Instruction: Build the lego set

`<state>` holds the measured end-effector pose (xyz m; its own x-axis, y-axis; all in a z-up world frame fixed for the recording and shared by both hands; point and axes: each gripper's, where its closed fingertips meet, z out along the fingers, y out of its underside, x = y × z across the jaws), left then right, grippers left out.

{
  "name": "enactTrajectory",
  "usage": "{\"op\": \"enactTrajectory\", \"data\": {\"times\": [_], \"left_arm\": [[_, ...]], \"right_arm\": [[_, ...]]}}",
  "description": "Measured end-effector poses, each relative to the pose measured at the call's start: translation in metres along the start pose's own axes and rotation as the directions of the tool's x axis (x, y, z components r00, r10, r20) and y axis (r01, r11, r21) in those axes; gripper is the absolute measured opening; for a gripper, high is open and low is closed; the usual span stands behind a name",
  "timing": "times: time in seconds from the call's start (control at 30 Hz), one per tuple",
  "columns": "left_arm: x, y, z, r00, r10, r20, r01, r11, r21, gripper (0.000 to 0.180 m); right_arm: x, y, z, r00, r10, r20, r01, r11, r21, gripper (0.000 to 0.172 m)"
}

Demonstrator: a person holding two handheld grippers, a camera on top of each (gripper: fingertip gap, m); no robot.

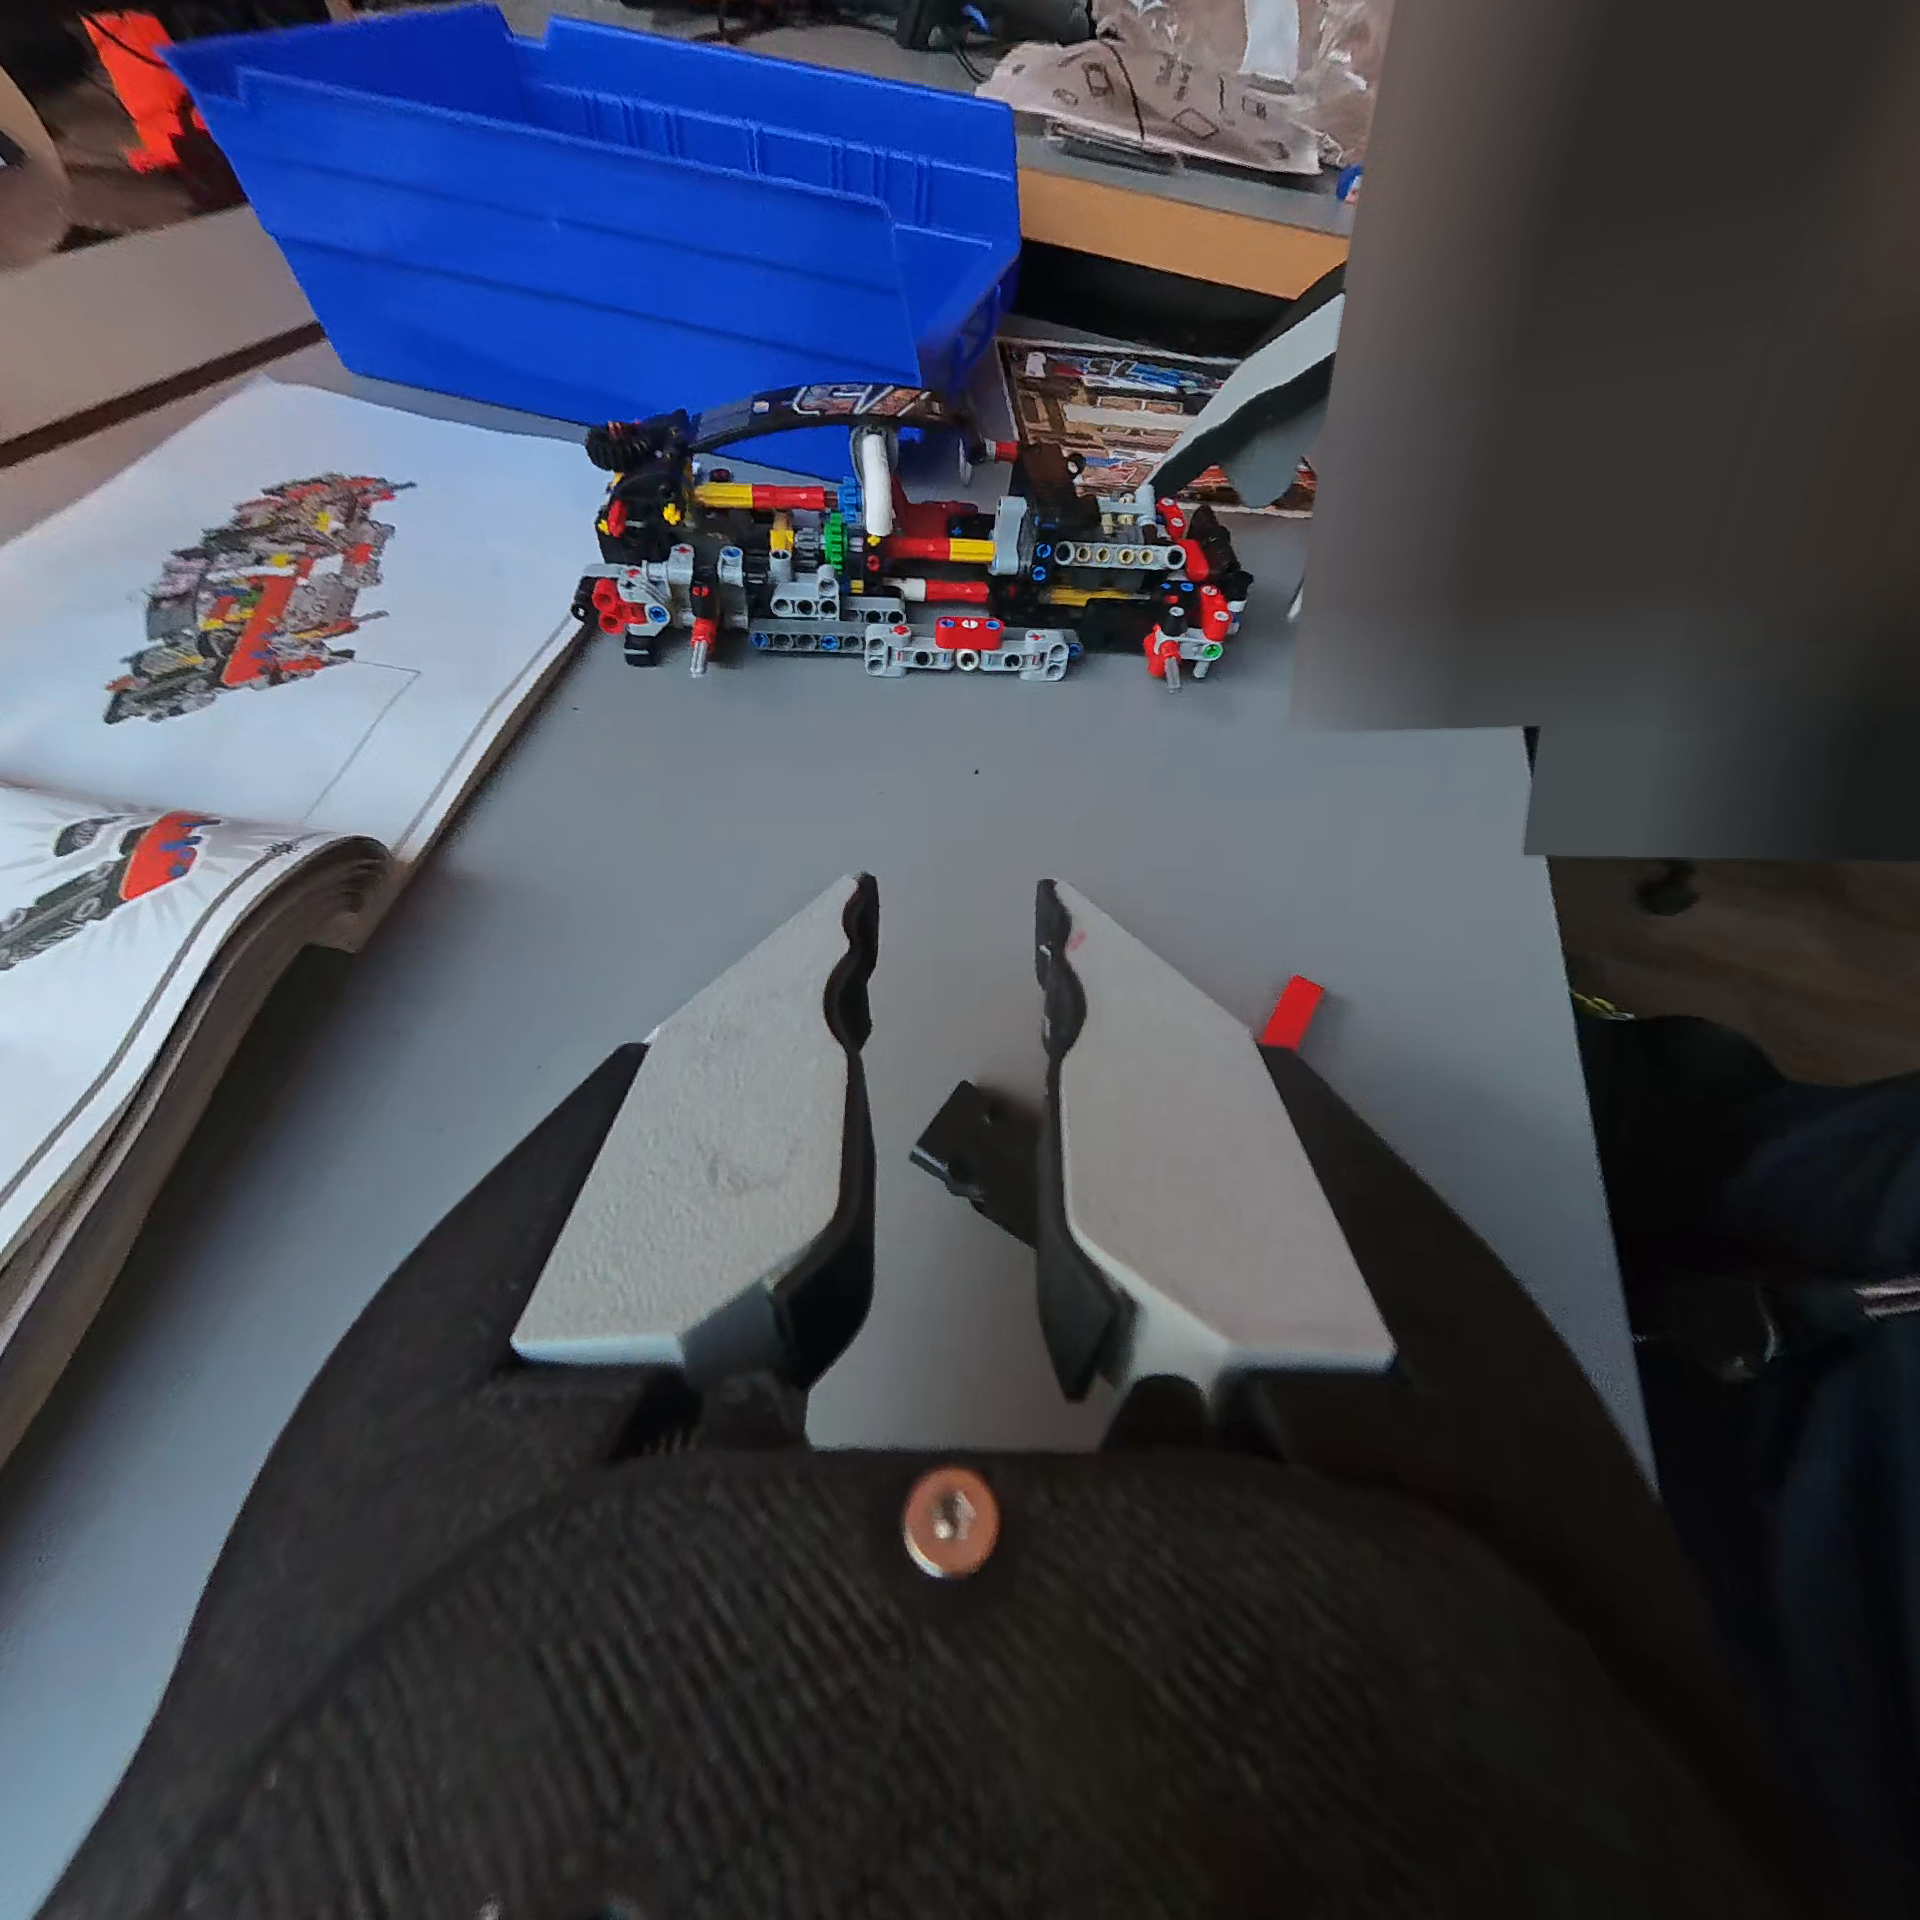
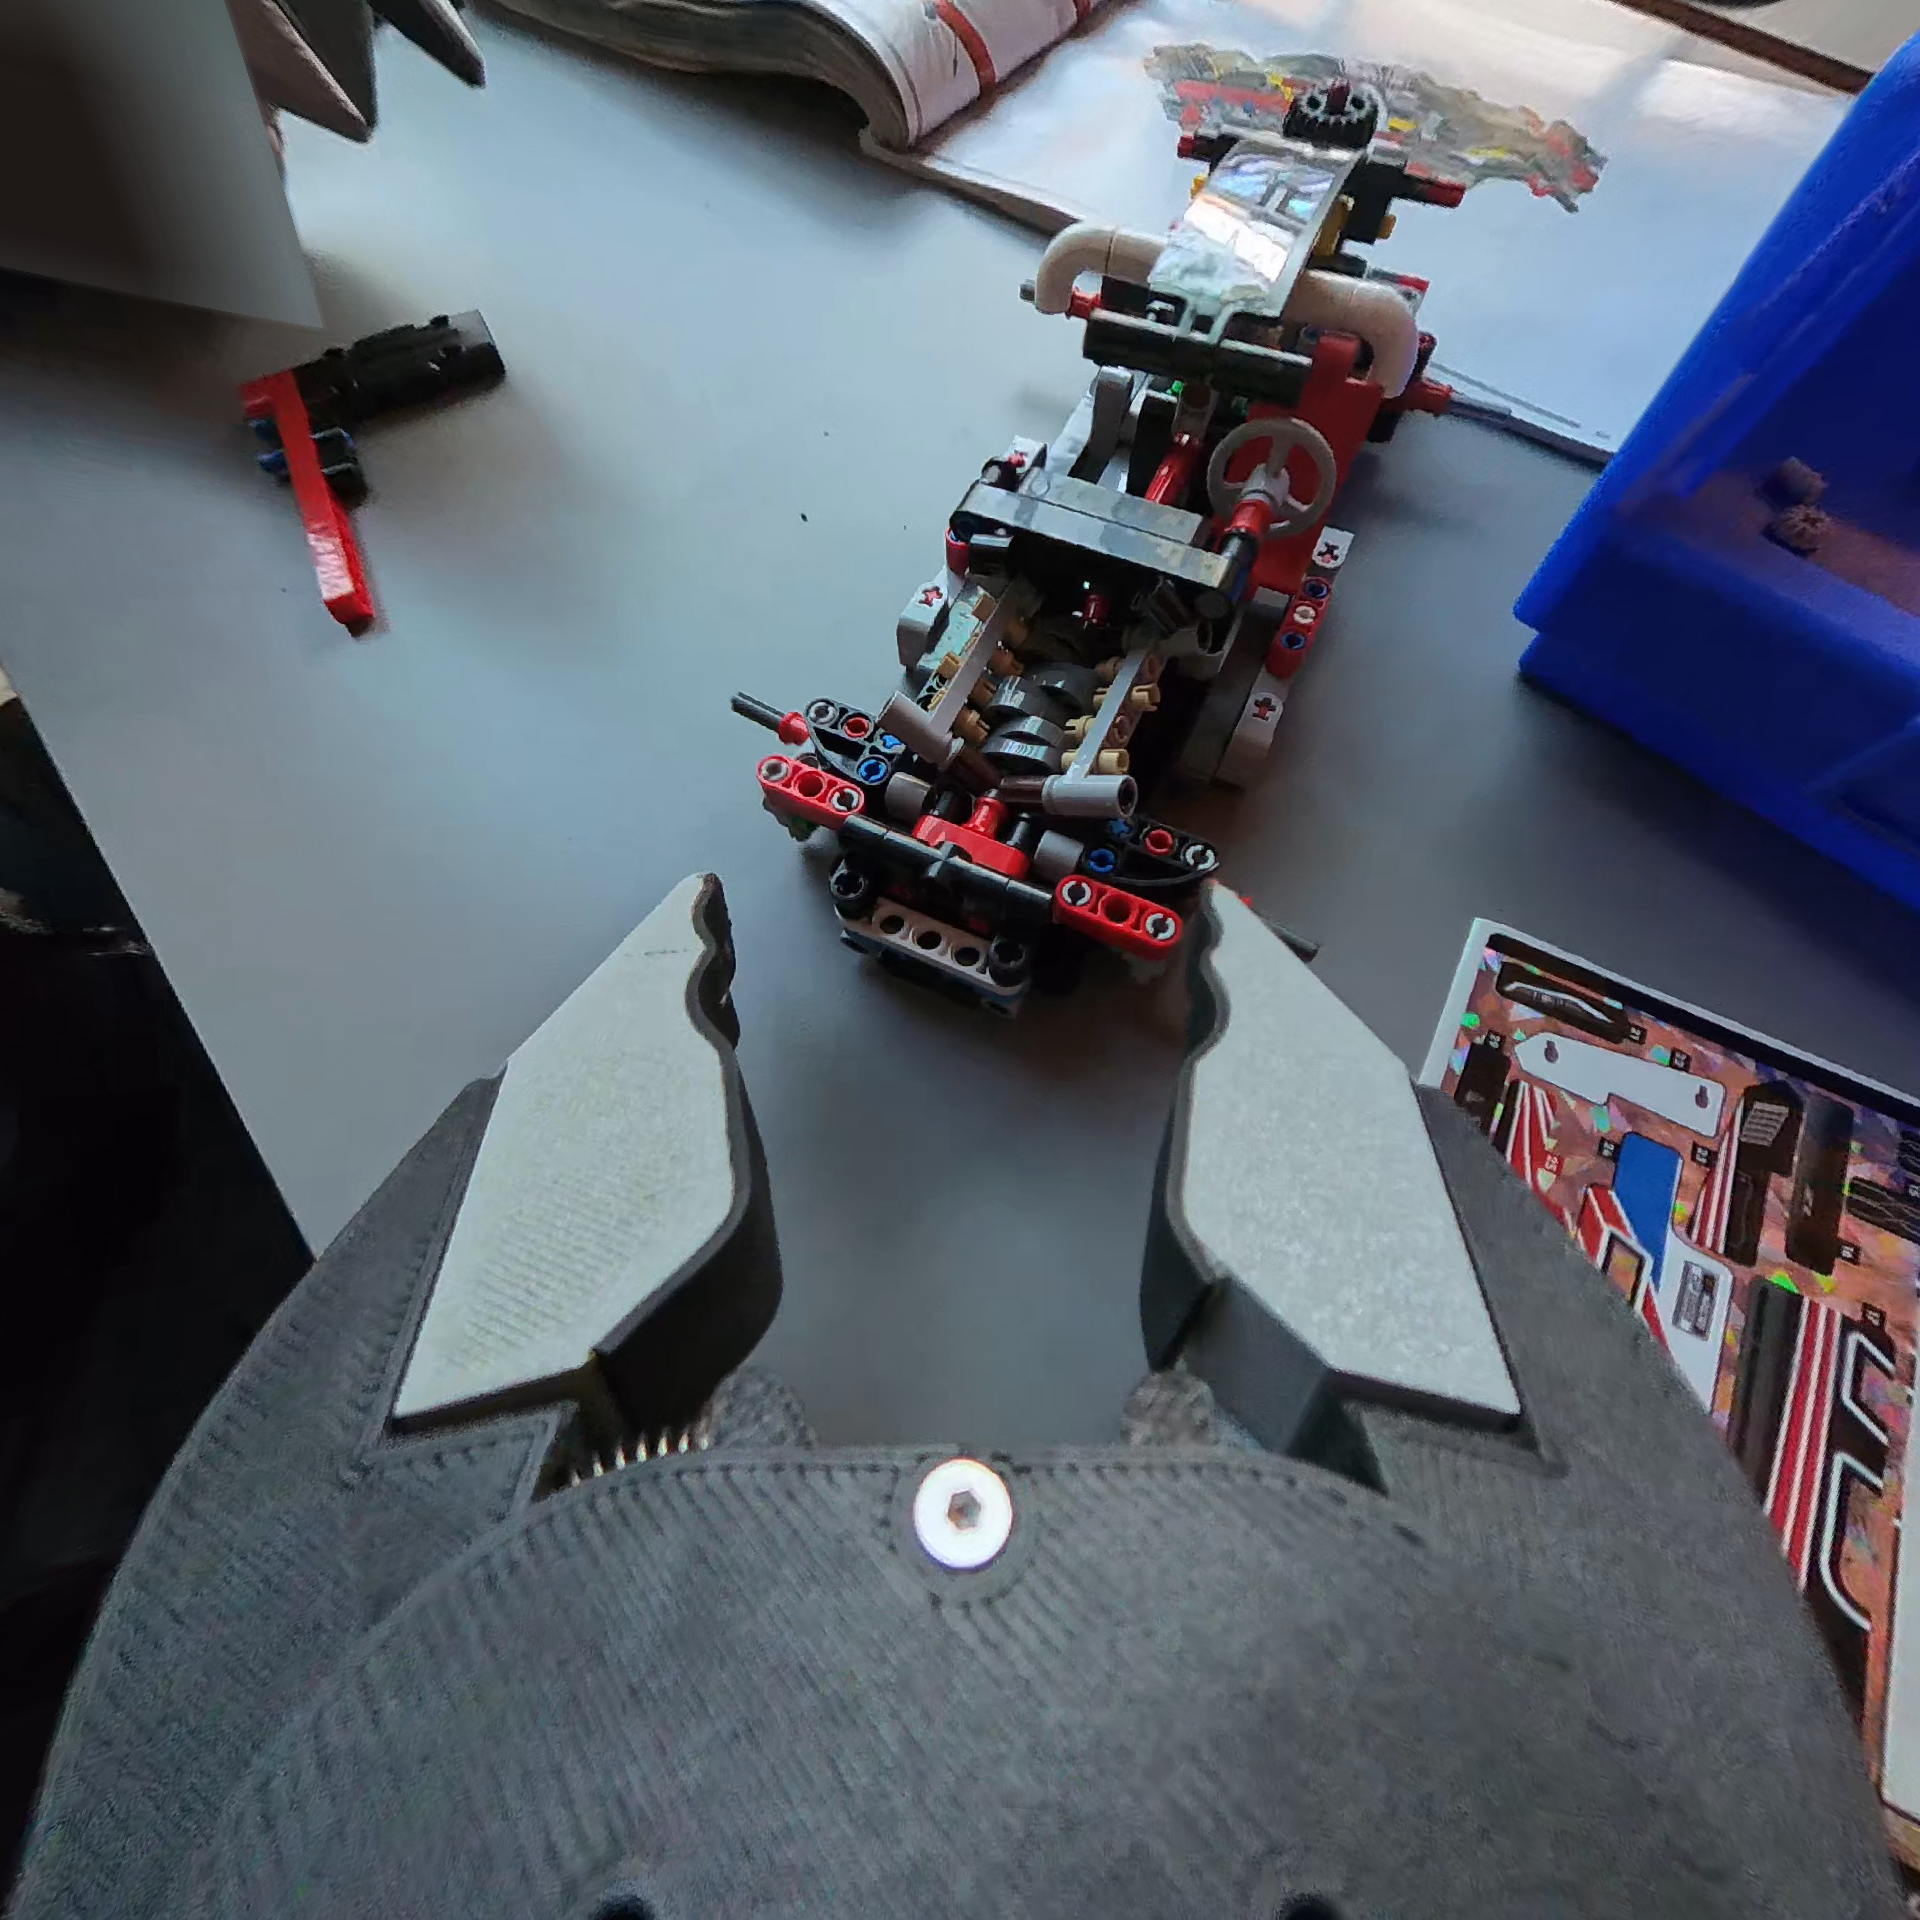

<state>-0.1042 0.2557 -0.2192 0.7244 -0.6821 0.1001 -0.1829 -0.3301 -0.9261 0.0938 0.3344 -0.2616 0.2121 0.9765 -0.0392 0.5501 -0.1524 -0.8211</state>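
My left gripper (image 1: pixel 956 904) is open with a narrow gap and nothing between its pads. It hovers over the grey table (image 1: pixel 727 831), above a small black brick piece (image 1: pixel 971 1143) partly hidden under its right finger; a red beam (image 1: pixel 1291 1010) pokes out beside that finger. The right wrist view shows this black piece (image 2: pixel 410 358) and red beam (image 2: pixel 322 509) joined and lying on the table. My right gripper (image 2: pixel 963 890) is wide open and empty, its fingertips either side of the near end of a brick-built car chassis (image 2: pixel 1122 582), not pressing on it. The chassis also shows in the left wrist view (image 1: pixel 914 561).
A blue bin (image 1: pixel 623 208) stands behind the chassis and also shows in the right wrist view (image 2: pixel 1766 468). An open instruction booklet (image 1: pixel 208 675) lies at the left. A sticker sheet (image 2: pixel 1714 1226) lies beside my right gripper. The table's edge (image 1: pixel 1569 1039) runs close on the right.
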Motion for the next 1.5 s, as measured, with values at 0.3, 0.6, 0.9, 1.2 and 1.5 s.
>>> {"op": "enactTrajectory", "data": {"times": [0.3, 0.6, 0.9, 1.2, 1.5], "left_arm": [[0.010, -0.015, -0.008, 0.973, 0.218, 0.076, -0.227, 0.965, 0.131, 0.022], [-0.006, -0.023, -0.015, 0.934, 0.274, 0.231, -0.313, 0.937, 0.154, 0.010], [-0.012, -0.023, -0.018, 0.936, 0.246, 0.252, -0.291, 0.944, 0.159, 0.008], [-0.014, -0.023, -0.018, 0.947, 0.217, 0.238, -0.261, 0.950, 0.170, 0.007], [-0.015, -0.023, -0.018, 0.949, 0.212, 0.234, -0.254, 0.953, 0.167, 0.007]], "right_arm": [[0.024, -0.040, -0.036, 0.999, 0.002, -0.039, 0.012, 0.939, 0.343, 0.078], [0.048, -0.049, -0.035, 0.992, -0.015, -0.124, 0.061, 0.922, 0.382, 0.077], [0.048, -0.053, -0.042, 0.993, -0.007, -0.118, 0.057, 0.903, 0.426, 0.070], [0.044, -0.051, -0.039, 0.989, -0.044, -0.141, 0.097, 0.910, 0.403, 0.068], [0.044, -0.052, -0.042, 0.988, -0.046, -0.148, 0.104, 0.903, 0.417, 0.063]]}}
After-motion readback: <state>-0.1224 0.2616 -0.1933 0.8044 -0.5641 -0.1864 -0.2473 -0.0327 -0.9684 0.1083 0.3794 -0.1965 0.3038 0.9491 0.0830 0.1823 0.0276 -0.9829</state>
